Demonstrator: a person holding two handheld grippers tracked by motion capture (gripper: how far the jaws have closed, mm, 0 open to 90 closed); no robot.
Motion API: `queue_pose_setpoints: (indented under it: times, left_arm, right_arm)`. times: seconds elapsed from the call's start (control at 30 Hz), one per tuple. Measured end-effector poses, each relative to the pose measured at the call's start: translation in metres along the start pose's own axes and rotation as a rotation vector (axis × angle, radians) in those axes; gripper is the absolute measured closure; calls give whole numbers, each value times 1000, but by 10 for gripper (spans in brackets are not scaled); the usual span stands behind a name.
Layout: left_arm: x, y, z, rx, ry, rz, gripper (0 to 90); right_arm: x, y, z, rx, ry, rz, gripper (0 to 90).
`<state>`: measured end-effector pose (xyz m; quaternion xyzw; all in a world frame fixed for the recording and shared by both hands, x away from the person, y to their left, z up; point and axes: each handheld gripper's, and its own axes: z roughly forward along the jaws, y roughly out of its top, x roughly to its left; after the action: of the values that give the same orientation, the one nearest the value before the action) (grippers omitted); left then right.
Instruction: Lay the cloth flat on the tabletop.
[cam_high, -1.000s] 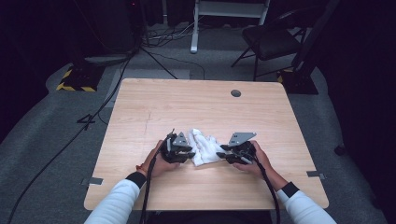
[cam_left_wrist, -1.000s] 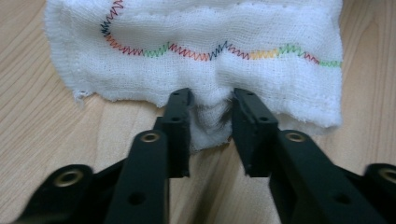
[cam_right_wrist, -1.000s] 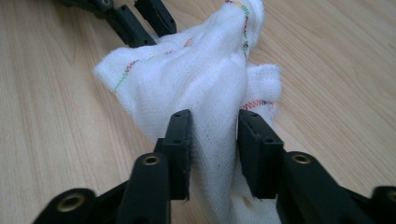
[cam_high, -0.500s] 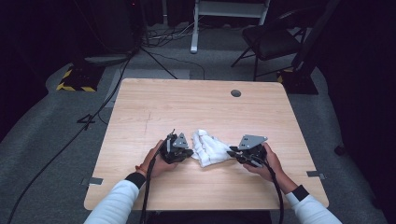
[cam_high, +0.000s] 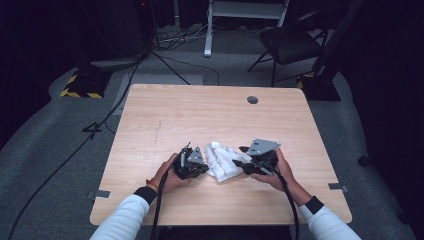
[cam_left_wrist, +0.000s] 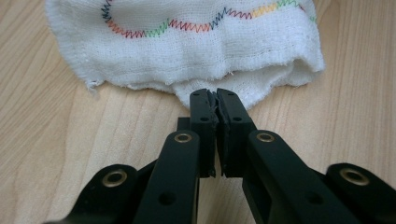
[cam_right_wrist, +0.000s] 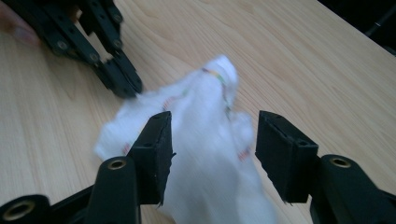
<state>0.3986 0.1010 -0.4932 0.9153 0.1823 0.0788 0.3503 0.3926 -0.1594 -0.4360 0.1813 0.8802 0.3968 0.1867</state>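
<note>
Cloth (cam_high: 222, 161) on table (cam_high: 200, 115), between hand-held grippers

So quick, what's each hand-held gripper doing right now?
Left hand-held gripper: closed, pinching the edge of the white cloth.
Right hand-held gripper: open, jaws either side of the cloth, not gripping it.

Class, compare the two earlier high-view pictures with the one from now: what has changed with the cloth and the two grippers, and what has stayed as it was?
The right gripper drew a little to the right and now stands open, its jaws either side of the white cloth, apparently having let it go. The left gripper stays shut on the cloth's near edge, and the cloth stays bunched at the same spot on the table.
</note>
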Motion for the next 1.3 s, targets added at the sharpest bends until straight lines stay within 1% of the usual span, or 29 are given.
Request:
queue_pose_setpoints:
  times: [0.03,0.07,0.1,0.13,0.17,0.2,0.23,0.27,0.33,0.37,0.43,0.5,0.57,0.67,0.73,0.8,0.87,0.93,1.1,1.13,1.17,1.23,1.3]
  left_arm:
    - [0,0,0,1,2,3,860]
    - [0,0,0,1,2,3,860]
    - [0,0,0,1,3,5,860]
    - [0,0,0,1,2,0,859]
    - [0,0,0,2,2,-4,859]
    - [0,0,0,4,0,-6,859]
    - [0,0,0,6,1,-8,859]
    - [0,0,0,6,1,-8,859]
    - [0,0,0,7,7,0,859]
    - [0,0,-1,8,8,2,859]
    - [0,0,-1,12,14,1,859]
    - [1,0,-2,15,19,2,859]
    - [2,-1,-2,8,17,-1,859]
    - [6,-1,-6,-10,32,-16,860]
    - [7,-1,-10,-21,39,-21,861]
    - [7,-1,-12,-32,36,-26,860]
    - [6,0,-14,-39,38,-22,860]
    - [4,1,-14,-29,32,-12,861]
    - [-7,4,-10,-1,-4,28,860]
    - [-8,5,-10,-5,-6,32,860]
    - [-10,6,-12,0,-1,34,861]
    - [-10,7,-14,-9,6,39,861]
    - [-9,6,-17,-17,12,29,862]
  right_arm:
    - [3,3,5,5,6,-10,460]
    - [3,3,5,5,6,-10,460]
    - [7,7,12,15,12,-19,451]
    - [12,10,29,64,28,-31,469]
    - [12,9,35,90,27,-37,503]
    - [13,9,41,127,18,-46,576]
    - [14,7,45,141,11,-55,634]
    - [13,6,47,142,13,-54,693]
    - [12,4,45,141,14,-55,780]
    - [12,4,42,133,19,-60,812]
    - [11,4,34,114,20,-70,834]
    - [10,3,25,99,23,-78,841]
    - [7,2,16,87,33,-81,843]
    - [1,-2,-1,58,36,-66,843]
    - [-3,-8,-13,42,41,-57,843]
    - [-7,-18,-27,36,28,-41,843]
    - [-10,-28,-38,37,19,-12,843]
    - [-10,-38,-46,40,15,4,845]
    - [-5,-64,-64,70,3,29,845]
    - [-4,-68,-66,78,1,36,844]
    - [-3,-73,-68,87,-6,40,844]
    - [-2,-81,-73,101,-3,56,846]
    - [-3,-87,-77,113,-13,59,850]
